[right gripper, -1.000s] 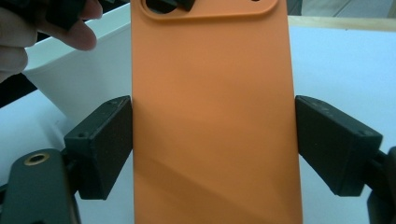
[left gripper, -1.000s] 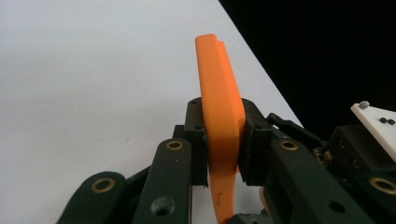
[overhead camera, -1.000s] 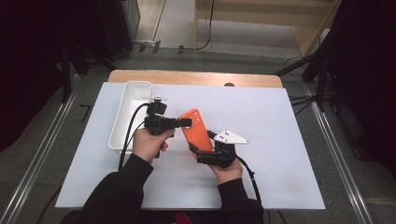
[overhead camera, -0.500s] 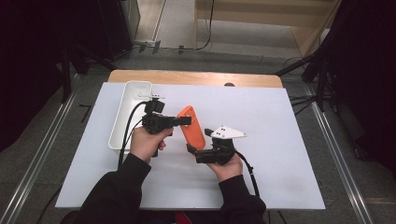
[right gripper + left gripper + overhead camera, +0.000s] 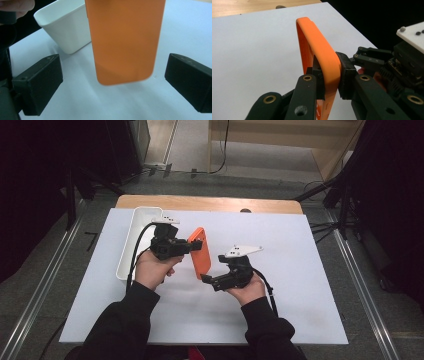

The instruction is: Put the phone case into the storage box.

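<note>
An orange phone case (image 5: 201, 254) hangs above the white table, held upright on edge. My left gripper (image 5: 193, 246) is shut on its upper rim; in the left gripper view the pads (image 5: 345, 75) pinch the orange case (image 5: 319, 47) from both sides. My right gripper (image 5: 208, 281) sits just below and to the right of the case, open. Its jaws have just been opening. In the right gripper view the case's lower end (image 5: 125, 40) hangs ahead of my right gripper (image 5: 113, 83), clear of both pads.
A white rectangular tray (image 5: 131, 245) lies at the table's left, behind the left hand, and appears as the white tray (image 5: 65, 32) in the right gripper view. The white sheet (image 5: 300, 260) covers the table, with a wooden strip (image 5: 210, 202) along the far edge.
The right gripper has let go of the case's lower end and drawn back and up a little. The case now hangs from the left gripper alone, which has stayed in place.
</note>
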`<move>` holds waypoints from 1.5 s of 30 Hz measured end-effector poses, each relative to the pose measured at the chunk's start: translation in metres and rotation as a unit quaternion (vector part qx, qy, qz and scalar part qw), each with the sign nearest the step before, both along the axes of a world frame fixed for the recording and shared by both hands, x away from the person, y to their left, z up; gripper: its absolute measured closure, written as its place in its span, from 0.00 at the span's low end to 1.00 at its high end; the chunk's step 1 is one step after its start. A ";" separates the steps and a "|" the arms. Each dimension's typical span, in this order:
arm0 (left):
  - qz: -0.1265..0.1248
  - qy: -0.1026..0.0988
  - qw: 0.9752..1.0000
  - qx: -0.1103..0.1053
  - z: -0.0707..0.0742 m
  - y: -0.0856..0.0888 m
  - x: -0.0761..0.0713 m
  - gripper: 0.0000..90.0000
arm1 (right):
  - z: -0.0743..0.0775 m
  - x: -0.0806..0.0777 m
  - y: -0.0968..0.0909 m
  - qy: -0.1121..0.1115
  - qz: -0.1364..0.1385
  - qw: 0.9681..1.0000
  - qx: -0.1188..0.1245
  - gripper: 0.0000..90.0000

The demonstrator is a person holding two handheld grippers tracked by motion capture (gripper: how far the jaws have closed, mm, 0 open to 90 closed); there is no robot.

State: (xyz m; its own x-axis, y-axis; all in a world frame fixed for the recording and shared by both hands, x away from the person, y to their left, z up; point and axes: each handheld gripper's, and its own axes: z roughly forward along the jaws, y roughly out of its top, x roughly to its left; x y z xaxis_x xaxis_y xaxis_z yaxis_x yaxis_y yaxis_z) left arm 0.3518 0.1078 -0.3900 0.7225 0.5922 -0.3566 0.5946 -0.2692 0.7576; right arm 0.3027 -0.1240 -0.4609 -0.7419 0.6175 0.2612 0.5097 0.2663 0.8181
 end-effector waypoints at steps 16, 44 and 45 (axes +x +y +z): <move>-0.076 -0.007 0.997 0.021 0.002 0.000 -0.009 0.88 | 0.002 -0.003 -0.014 0.027 0.086 0.995 -0.029 0.15; -0.175 -0.038 0.983 0.037 -0.001 -0.004 -0.021 0.88 | 0.036 -0.011 -0.055 -0.010 0.107 0.993 -0.055 0.15; -0.177 -0.039 0.983 0.036 -0.001 -0.005 -0.022 0.88 | 0.037 -0.011 -0.056 -0.009 0.105 0.993 -0.057 0.15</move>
State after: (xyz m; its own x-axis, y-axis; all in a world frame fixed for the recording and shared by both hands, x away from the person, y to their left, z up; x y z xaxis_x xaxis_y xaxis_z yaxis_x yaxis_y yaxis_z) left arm 0.3300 0.1029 -0.3910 0.9111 0.3207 -0.2589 0.3955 -0.5036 0.7681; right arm 0.2917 -0.1801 -0.4237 -0.8613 0.4735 0.1844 0.4190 0.4564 0.7850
